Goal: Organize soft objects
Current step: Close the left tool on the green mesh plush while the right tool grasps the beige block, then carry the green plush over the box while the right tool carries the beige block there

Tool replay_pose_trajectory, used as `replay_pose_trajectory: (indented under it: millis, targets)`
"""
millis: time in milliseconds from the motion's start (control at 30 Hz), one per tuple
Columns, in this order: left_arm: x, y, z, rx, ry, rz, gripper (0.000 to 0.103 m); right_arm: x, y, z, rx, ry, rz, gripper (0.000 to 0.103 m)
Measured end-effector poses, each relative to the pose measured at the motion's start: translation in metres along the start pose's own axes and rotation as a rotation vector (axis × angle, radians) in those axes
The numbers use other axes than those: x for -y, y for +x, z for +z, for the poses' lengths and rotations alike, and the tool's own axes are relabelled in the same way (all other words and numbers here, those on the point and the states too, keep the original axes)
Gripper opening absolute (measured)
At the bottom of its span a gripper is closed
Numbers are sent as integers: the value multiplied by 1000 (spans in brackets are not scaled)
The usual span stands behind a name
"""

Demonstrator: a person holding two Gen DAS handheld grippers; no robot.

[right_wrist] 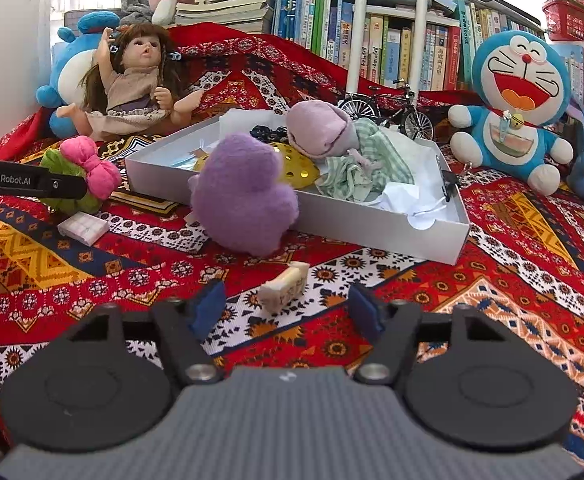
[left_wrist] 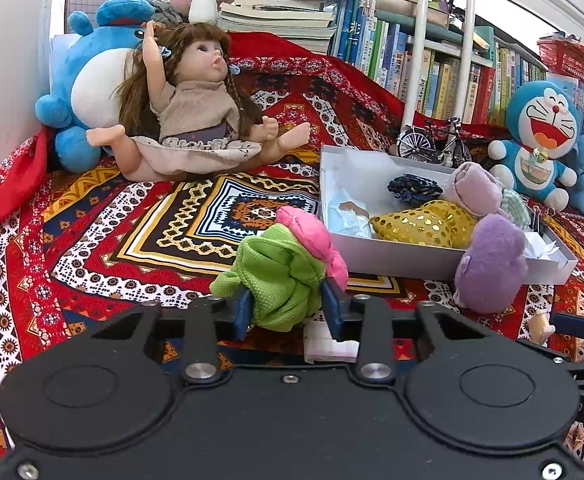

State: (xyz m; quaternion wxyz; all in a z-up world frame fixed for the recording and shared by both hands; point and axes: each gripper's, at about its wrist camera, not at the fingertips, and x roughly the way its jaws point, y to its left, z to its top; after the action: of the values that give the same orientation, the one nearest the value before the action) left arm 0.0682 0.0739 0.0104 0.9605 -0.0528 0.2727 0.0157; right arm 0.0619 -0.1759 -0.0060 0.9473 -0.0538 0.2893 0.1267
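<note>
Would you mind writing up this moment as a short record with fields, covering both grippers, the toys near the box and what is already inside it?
left gripper: shut on the green and pink soft toy
right gripper: open, holding nothing, above the patterned cloth
white box: lidless, on the cloth
in the box: gold sequin piece, lilac soft toy, green striped cloth, dark scrunchie
outside the box: purple plush against its front wall; small cream block on the cloth between the right gripper's fingers
background: doll, Doraemon plush
</note>
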Motion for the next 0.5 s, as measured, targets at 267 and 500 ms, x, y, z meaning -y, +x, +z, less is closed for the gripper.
replay_pose_trajectory:
  millis: [267, 500]
  targets:
    - [4, -4, 1, 5, 25, -12, 31, 1, -1, 0, 5, 9, -1, 49]
    - [8, -11, 5, 18, 39, -27, 31, 1, -5, 0, 10, 30, -10, 22]
